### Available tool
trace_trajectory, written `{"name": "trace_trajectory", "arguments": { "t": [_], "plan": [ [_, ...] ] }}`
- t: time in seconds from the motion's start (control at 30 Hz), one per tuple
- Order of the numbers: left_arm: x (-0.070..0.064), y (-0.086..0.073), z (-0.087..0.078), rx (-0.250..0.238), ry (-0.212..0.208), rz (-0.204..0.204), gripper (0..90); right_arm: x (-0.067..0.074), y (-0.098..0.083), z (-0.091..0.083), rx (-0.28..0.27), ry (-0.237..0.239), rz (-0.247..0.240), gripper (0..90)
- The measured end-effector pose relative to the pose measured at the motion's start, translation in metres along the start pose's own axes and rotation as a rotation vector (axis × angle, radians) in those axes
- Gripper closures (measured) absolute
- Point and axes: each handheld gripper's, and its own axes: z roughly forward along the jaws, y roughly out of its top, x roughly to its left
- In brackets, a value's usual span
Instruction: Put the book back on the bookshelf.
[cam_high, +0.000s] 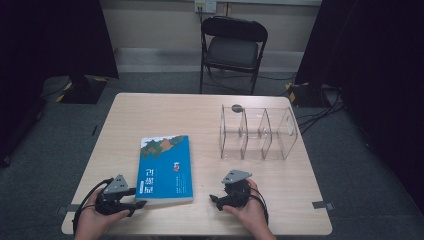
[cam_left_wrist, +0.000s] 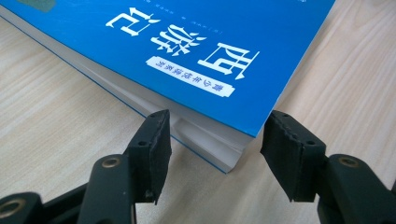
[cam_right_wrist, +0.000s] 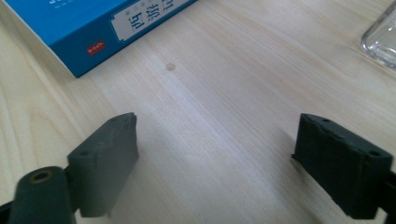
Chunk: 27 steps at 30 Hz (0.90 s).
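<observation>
Book (cam_high: 165, 168) flat on surface (cam_high: 210, 115), lower left of centre. Left tongs (cam_left_wrist: 215, 144) open, straddling near corner, pads not pressing. Right tongs (cam_right_wrist: 215, 163) open, empty. Judged stiff, fairly heavy, glossy cover slippery; best gripped across thickness at corner.

One blue book (cam_high: 165, 168) lies on one table (cam_high: 165, 107); one clear three-compartment organizer (cam_high: 257, 133); one folding chair (cam_high: 233, 46); two grippers: left gripper (cam_high: 134, 204), right gripper (cam_high: 216, 201).
</observation>
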Motion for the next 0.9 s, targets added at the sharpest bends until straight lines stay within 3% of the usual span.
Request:
{"name": "trace_trajectory", "arguments": {
  "t": [0.13, 0.17, 0.23, 0.43, 0.6, 0.9],
  "plan": [
    [0.002, 0.002, -0.002, -0.012, -0.001, -0.007, 43.5, 0.005, 0.006, 0.001, -0.003, 0.051, 0.0, 13.4],
    [0.001, 0.003, -0.003, -0.021, -0.006, -0.023, 43.8, 0.006, 0.007, 0.002, -0.009, 0.06, -0.007, 13.8],
    [0.003, 0.004, -0.004, -0.009, 0.0, -0.001, 46.3, 0.011, 0.012, 0.003, -0.012, 0.07, -0.034, 13.9],
    [0.002, 0.005, -0.004, -0.004, -0.007, -0.022, 47.0, 0.031, 0.029, 0.006, -0.062, 0.141, -0.069, 14.2],
    [0.003, 0.006, -0.004, -0.006, -0.008, -0.025, 46.9, 0.045, 0.04, 0.013, -0.072, 0.188, -0.095, 14.2],
    [0.003, 0.009, -0.005, -0.006, -0.007, -0.034, 46.5, 0.06, 0.058, 0.026, -0.074, 0.198, -0.134, 14.1]
  ]
}}
